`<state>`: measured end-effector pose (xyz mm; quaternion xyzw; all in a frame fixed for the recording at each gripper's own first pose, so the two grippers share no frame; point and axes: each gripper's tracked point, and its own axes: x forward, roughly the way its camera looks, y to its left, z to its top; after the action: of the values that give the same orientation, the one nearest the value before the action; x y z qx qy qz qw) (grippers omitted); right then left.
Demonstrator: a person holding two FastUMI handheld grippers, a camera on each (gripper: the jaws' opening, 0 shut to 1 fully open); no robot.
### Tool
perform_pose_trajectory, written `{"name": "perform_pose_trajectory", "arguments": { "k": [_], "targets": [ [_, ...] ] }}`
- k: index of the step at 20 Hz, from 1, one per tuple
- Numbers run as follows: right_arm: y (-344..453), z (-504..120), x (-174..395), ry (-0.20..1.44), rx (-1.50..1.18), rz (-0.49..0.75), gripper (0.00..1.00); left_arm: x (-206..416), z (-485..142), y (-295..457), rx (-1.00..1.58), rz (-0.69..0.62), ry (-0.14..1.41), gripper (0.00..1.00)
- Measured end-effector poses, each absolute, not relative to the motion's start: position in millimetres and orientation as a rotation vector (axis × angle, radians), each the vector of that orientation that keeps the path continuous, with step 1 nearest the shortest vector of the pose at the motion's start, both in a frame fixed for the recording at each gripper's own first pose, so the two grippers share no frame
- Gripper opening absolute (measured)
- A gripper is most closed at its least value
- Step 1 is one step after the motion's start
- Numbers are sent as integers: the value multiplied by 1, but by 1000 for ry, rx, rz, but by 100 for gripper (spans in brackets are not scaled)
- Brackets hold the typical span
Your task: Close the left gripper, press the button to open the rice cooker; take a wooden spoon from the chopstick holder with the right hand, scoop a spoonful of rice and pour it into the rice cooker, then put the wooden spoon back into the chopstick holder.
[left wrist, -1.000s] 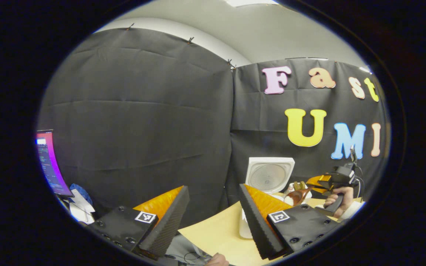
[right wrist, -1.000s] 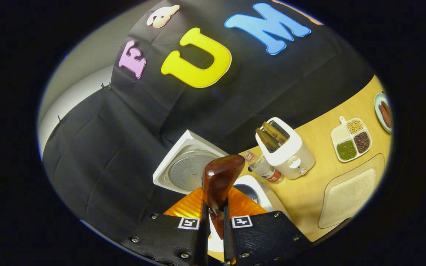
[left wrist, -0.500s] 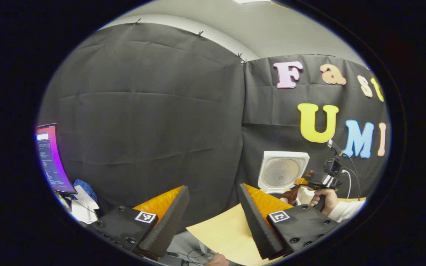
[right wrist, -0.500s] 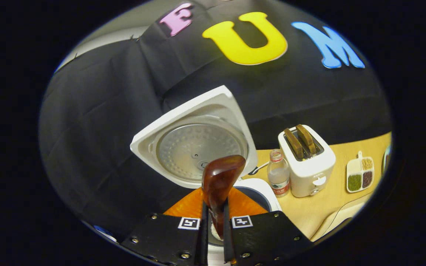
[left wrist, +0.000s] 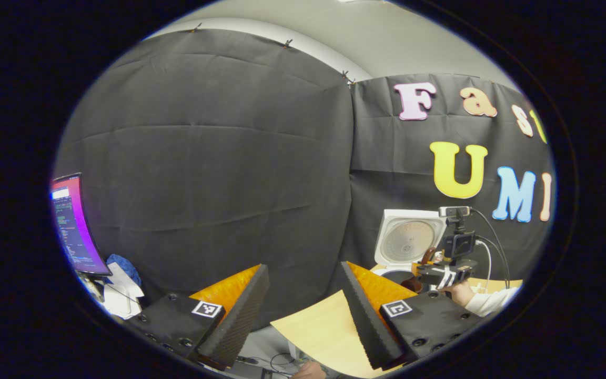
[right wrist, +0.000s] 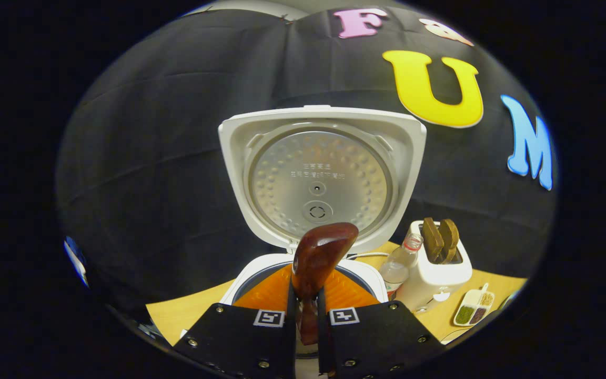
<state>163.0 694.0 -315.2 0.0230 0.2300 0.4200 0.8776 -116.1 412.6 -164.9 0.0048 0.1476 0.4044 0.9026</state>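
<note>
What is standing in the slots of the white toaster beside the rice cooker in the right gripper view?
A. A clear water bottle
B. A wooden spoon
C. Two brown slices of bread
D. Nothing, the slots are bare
C: two brown slices of bread stick up out of the top of the toaster, while the water bottle stands beside it on the table.
</note>
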Motion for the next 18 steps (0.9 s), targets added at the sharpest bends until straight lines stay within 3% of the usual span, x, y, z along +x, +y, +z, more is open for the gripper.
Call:
{"name": "perform_pose_trajectory", "arguments": {
  "k": [7, 9, 14, 18],
  "targets": [
    [689, -292, 149, 217, -205, 936, 17, -108, -157, 396, 34, 806, 298, 96],
    [687, -293, 145, 171, -274, 944, 17, -108, -157, 390, 39, 800, 300, 93],
    [680, -295, 145, 137, -332, 943, 17, -101, -169, 385, 53, 805, 302, 93],
    [660, -277, 155, 225, -155, 930, 17, -99, -162, 373, 65, 803, 294, 93]
  ]
}}
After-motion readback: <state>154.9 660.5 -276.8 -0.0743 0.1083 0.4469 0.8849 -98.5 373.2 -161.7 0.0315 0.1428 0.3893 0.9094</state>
